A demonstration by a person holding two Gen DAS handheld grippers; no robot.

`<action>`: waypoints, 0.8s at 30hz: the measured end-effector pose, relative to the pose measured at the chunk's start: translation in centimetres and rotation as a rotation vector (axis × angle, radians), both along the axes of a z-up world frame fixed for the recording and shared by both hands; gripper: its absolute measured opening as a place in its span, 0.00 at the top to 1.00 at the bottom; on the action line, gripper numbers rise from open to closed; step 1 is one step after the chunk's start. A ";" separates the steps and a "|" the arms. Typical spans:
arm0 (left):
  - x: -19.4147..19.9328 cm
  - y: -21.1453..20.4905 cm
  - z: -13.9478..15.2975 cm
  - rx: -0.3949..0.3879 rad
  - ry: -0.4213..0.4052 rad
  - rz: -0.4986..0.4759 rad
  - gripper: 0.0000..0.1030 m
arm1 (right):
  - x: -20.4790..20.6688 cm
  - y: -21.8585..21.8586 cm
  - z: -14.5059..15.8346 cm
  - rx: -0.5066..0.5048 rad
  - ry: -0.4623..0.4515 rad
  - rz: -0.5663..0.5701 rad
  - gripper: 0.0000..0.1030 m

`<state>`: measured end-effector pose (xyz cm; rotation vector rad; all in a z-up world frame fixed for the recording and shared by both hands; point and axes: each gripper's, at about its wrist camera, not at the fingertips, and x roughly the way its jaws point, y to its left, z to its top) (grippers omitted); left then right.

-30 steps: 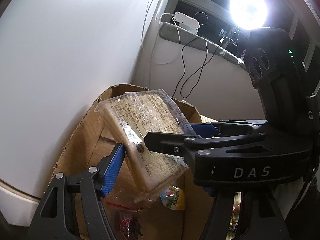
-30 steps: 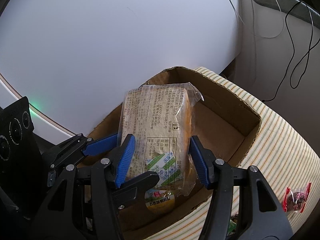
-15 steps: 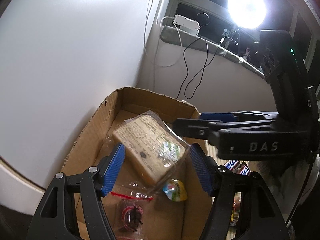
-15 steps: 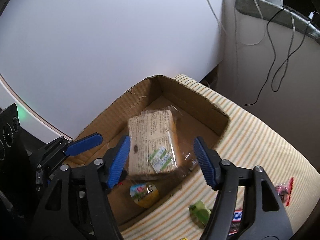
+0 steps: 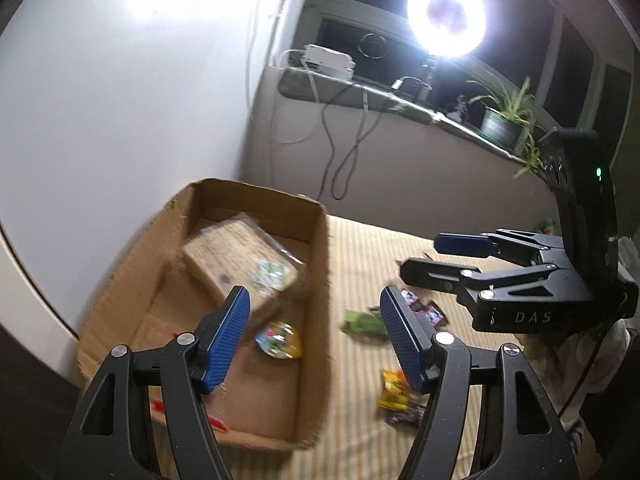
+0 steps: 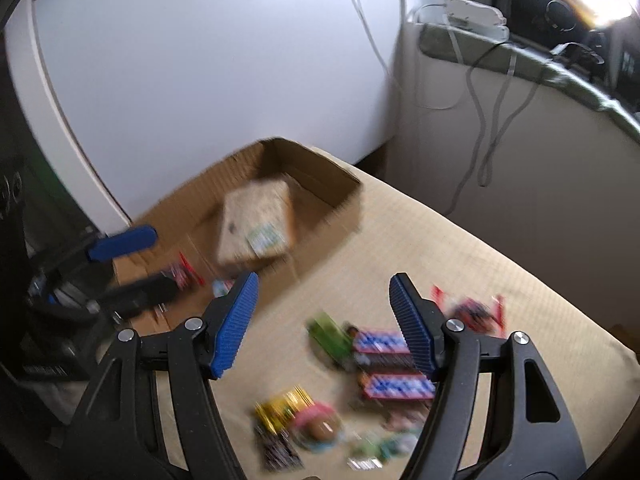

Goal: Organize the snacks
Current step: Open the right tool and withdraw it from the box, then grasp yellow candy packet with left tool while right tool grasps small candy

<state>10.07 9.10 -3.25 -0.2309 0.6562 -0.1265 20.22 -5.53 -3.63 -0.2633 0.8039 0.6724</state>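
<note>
A cardboard box (image 5: 316, 264) (image 6: 320, 168) stands on a striped cloth by the white wall. A tan bread packet (image 5: 236, 260) (image 6: 256, 220) lies inside it, with a small yellow-lidded cup (image 5: 278, 340) and a red-edged clear packet (image 6: 182, 272). My left gripper (image 5: 314, 300) is open and empty above the box's near right side. My right gripper (image 6: 324, 284) is open and empty above the cloth; it also shows in the left wrist view (image 5: 436, 260). Loose snacks lie on the cloth: a green packet (image 5: 364, 322) (image 6: 330, 336), blue-red bars (image 6: 384, 344), a yellow packet (image 5: 394, 390) (image 6: 284, 404).
A white panel (image 5: 120, 80) rises behind the box. A windowsill (image 5: 360, 88) carries a white power strip (image 5: 328, 60), hanging cables, a bright ring lamp (image 5: 446, 14) and a potted plant (image 5: 502, 120). The cloth's right edge (image 6: 616, 344) drops off.
Both grippers let go of the bread packet, which now lies in the box. Both have pulled back and up, swinging right over the cloth and its loose snacks. The view is motion-blurred.
</note>
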 end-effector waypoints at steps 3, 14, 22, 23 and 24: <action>-0.8 -1.2 -0.1 -0.011 0.000 -0.026 0.40 | -1.4 -2.9 -0.2 -0.028 -0.034 -0.045 0.31; -3.0 -5.9 -2.6 -0.040 0.052 -0.134 0.64 | -4.8 -11.4 -3.0 0.002 0.006 -0.186 0.48; -2.5 -8.0 -5.0 -0.002 0.114 -0.168 0.74 | -5.9 -10.4 -6.3 0.017 0.092 -0.121 0.70; -2.4 -8.2 -5.2 0.005 0.119 -0.173 0.74 | -6.0 -10.1 -6.8 0.015 0.100 -0.114 0.73; -2.3 -8.4 -5.4 0.013 0.122 -0.177 0.74 | -5.9 -9.9 -7.2 0.015 0.105 -0.110 0.73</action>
